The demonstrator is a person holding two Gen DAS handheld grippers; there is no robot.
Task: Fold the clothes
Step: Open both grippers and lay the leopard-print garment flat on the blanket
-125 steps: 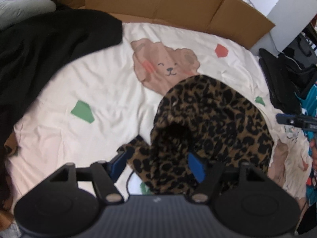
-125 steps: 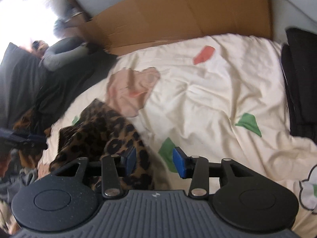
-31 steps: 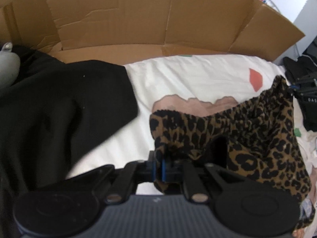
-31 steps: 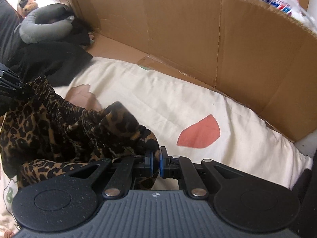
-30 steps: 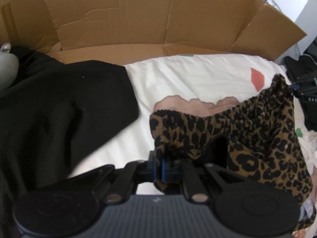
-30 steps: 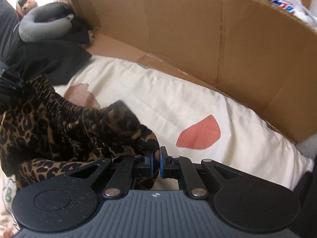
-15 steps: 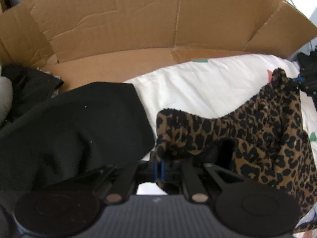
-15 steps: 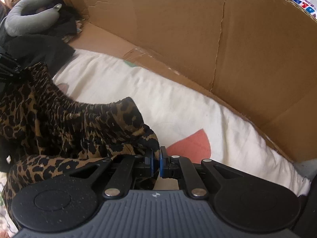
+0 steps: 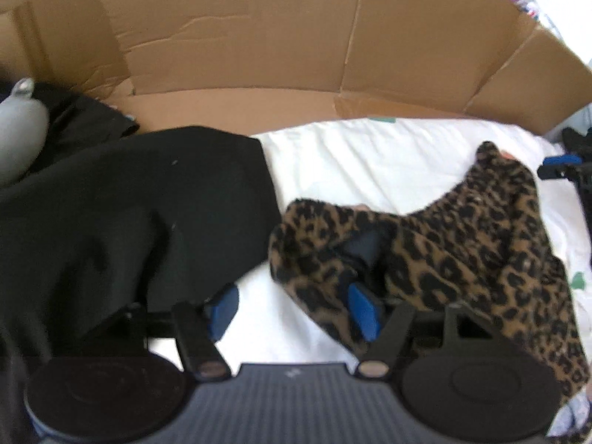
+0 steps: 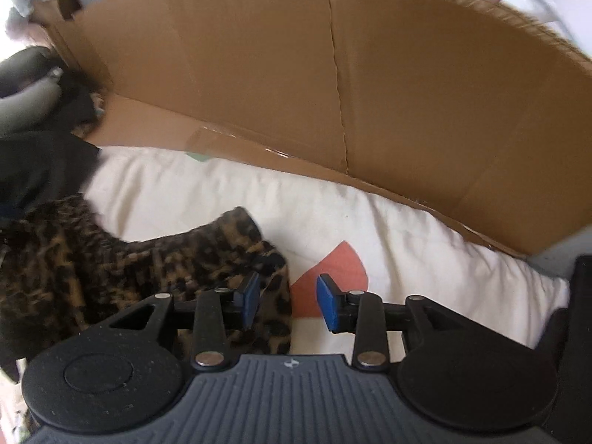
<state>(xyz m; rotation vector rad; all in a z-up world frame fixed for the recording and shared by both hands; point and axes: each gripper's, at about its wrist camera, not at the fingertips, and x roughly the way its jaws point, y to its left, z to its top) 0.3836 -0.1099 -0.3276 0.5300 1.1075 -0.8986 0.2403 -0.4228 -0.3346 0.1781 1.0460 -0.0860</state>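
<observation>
A leopard-print garment (image 9: 462, 244) lies spread on the cream bedsheet (image 9: 370, 162) near its far edge. My left gripper (image 9: 292, 312) is open, with white sheet between its blue pads; the garment's left corner drapes over the right pad (image 9: 364, 310). In the right wrist view the same garment (image 10: 155, 270) lies at the lower left. My right gripper (image 10: 286, 301) is open too, its left pad (image 10: 248, 294) over the garment's right corner and its right pad over a red patch (image 10: 333, 270) on the sheet.
A brown cardboard wall (image 9: 296, 44) stands along the far edge of the bed (image 10: 333, 85). Black clothing (image 9: 122, 214) is heaped at the left, with a grey cushion (image 9: 18, 133) beyond it. Dark items (image 10: 577, 333) sit at the right edge.
Both grippers were shut on the garment's corners and carried it toward the cardboard. Now both have opened and let the corners go, and the garment rests on the sheet.
</observation>
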